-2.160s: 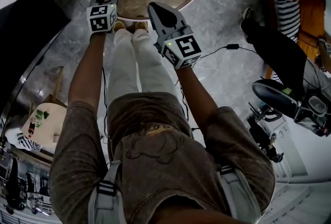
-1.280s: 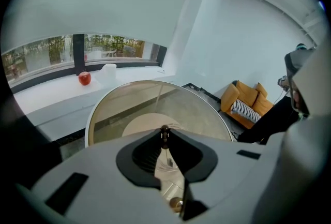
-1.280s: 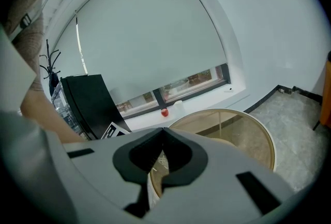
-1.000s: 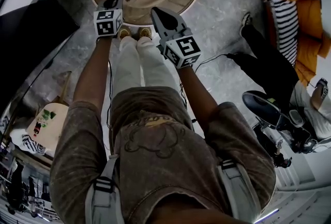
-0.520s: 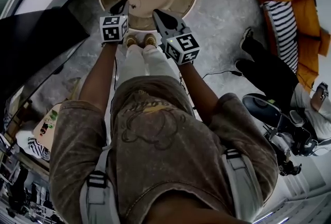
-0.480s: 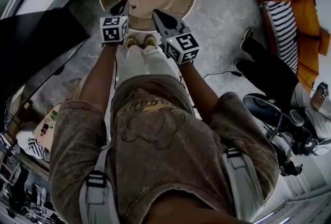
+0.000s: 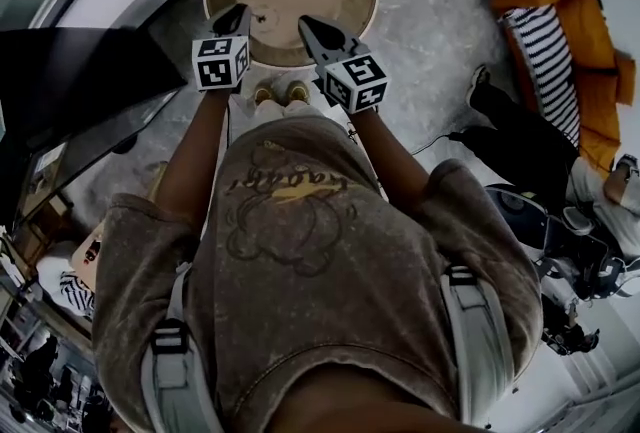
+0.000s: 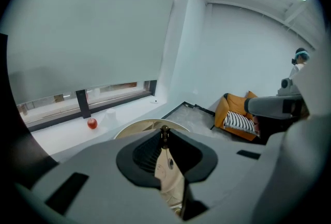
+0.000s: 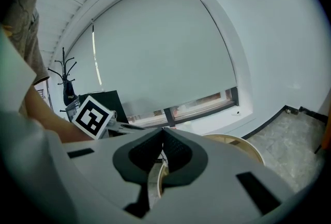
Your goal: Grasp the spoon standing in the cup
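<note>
The left gripper [image 8: 164, 138] has its jaws drawn narrow on the spoon [image 8: 165, 132], pinched at the tips. The spoon stands nearly upright, brown end poking above the jaws and thin shaft running down over the round tan table [image 8: 135, 127]. The right gripper [image 9: 163, 129] is closed and empty. The print on the person's shirt [image 7: 290, 211] is too blurred to read.

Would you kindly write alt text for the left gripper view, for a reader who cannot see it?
The left gripper has its jaws closed on a thin spoon, its brown tip poking up between them, with a round beige table beyond. Behind are a low window, a red ball on the ledge, and an orange armchair with a striped cushion.
</note>
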Demonstrator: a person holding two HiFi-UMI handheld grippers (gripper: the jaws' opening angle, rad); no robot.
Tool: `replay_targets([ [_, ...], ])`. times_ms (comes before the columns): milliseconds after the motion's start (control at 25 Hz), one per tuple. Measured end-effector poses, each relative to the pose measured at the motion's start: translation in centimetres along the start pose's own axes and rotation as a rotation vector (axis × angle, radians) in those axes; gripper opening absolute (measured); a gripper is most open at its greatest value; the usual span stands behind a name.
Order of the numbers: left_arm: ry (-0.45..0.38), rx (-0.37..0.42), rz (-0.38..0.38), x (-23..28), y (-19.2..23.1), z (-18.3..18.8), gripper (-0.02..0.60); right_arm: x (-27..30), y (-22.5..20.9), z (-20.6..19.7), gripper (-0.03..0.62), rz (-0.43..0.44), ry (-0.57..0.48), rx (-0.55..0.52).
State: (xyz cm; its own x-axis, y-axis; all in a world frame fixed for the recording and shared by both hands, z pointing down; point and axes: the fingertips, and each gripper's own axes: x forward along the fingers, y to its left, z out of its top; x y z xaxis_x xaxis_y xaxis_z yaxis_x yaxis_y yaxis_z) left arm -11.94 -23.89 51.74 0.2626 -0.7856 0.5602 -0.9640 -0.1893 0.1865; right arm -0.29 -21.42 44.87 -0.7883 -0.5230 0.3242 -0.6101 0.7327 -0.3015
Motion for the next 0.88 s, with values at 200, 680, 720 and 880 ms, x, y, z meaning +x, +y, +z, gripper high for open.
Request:
replay_targets([
  [200,-0.039,0.011,-0.022,-1.9,-1.1,2.2,0.057,-0.6,0.0,0.9,0.017,0.006,-0.013,-0.016],
  [680,-0.190,0.075,-0.084,-8.8,-3.9,6.8,0.057,-2.0,1.9,3.7,0.017,0.036,-0.060,-0.057],
  [720,-0.200,0.080,-0.087,-9.3,-4.0,7.0,0.057,-2.2,2.1,4.0,0.017,0.037,-0.068,-0.061],
  [880,-0.250,0.099,-0.090,-11.1,-4.2,7.9,0.057,-2.8,2.7,5.1,0.017,0.038,-0.104,-0.084],
])
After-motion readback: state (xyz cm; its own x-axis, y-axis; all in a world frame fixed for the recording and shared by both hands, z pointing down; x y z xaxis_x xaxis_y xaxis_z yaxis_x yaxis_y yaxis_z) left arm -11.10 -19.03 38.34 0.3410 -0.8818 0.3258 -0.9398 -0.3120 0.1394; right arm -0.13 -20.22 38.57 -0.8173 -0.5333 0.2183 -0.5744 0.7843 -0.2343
